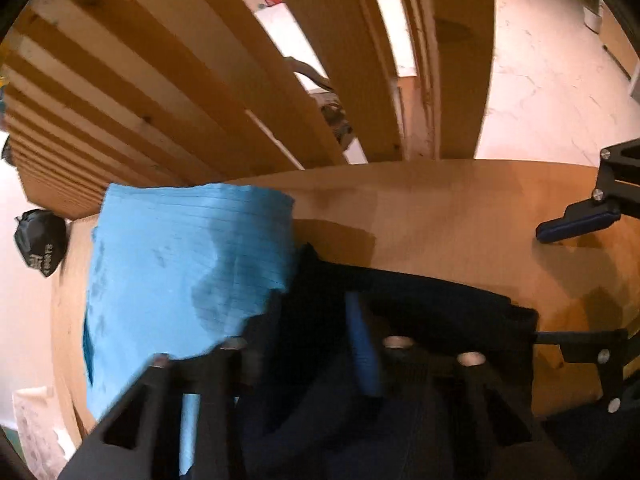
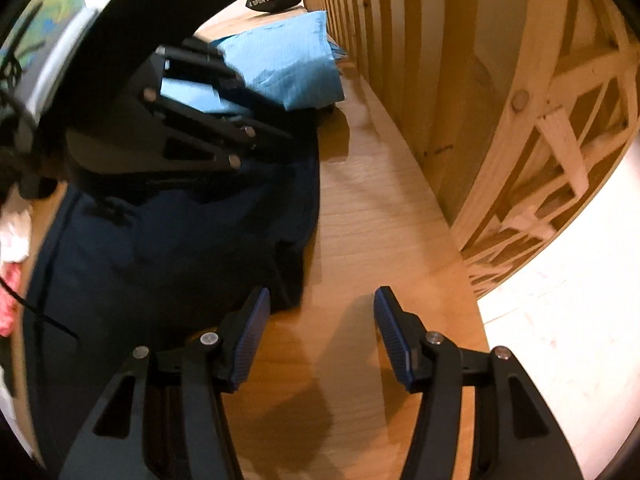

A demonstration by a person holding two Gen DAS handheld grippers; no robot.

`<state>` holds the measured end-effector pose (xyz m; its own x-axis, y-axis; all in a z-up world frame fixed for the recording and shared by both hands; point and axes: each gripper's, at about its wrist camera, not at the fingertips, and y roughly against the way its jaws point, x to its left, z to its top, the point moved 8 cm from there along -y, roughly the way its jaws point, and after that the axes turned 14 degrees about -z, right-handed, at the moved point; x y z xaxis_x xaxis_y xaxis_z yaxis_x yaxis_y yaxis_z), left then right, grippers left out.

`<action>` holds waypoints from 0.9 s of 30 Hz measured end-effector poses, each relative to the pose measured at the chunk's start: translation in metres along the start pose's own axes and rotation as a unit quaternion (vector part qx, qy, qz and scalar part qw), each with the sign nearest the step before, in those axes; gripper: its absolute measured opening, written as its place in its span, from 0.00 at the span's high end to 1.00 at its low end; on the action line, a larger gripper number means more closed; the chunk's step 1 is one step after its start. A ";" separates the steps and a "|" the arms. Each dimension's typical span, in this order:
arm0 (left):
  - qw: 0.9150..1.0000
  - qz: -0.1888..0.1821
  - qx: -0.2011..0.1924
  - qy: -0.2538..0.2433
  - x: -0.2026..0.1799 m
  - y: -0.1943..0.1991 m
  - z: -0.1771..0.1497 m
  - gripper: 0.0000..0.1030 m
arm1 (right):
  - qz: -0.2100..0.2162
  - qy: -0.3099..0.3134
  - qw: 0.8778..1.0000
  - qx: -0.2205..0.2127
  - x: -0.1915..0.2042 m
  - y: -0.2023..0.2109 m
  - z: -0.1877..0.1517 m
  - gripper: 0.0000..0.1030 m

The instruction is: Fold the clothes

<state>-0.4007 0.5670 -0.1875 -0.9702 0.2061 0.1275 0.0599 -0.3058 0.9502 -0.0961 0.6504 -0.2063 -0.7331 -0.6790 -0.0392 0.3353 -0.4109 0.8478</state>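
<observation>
Left wrist cam: steep downward look, very close over the dark garment [image 1: 420,300] on the tabletop [image 1: 440,208]. Right wrist cam: same downward tilt, slightly farther back along the tabletop edge. Overlap — both catch the light blue folded cloth [image 1: 180,264], dark garment and wooden slat frame [image 2: 400,40].

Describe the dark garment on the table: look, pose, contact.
The dark garment is navy, nearly black, a soft knit-looking cloth. It lies spread and rumpled on the wooden table, its edge running beside bare wood. A folded light blue cloth lies at its far end, overlapping its edge. The left gripper is closed down into its cloth, apparently pinching a fold. The right gripper stands open over bare table beside its near corner.
</observation>
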 end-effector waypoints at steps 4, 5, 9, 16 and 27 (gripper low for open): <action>1.000 -0.017 -0.002 0.016 0.002 0.008 -0.003 0.96 | 0.008 0.003 1.000 -0.009 0.000 0.010 0.002 0.48; 1.000 -0.017 -0.003 0.017 0.002 0.011 -0.004 0.98 | 0.008 0.006 1.000 -0.007 0.002 0.010 0.003 0.48; 0.999 -0.020 -0.019 0.027 0.004 0.026 -0.006 0.98 | -0.002 0.018 1.000 0.009 0.013 -0.007 0.005 0.48; 0.999 -0.014 -0.024 0.035 0.012 0.034 -0.007 0.98 | -0.028 0.060 0.997 -0.032 0.027 -0.012 0.008 0.62; 0.999 0.047 0.013 -0.025 0.000 0.008 0.003 0.80 | 0.000 0.056 0.998 -0.034 0.025 -0.003 0.000 0.91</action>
<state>-0.3998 0.5675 -0.1791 -0.9472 0.2238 0.2295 0.1565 -0.3017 0.9405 -0.1153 0.6346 -0.2100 -0.6632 -0.7415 -0.1014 0.3776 -0.4485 0.8101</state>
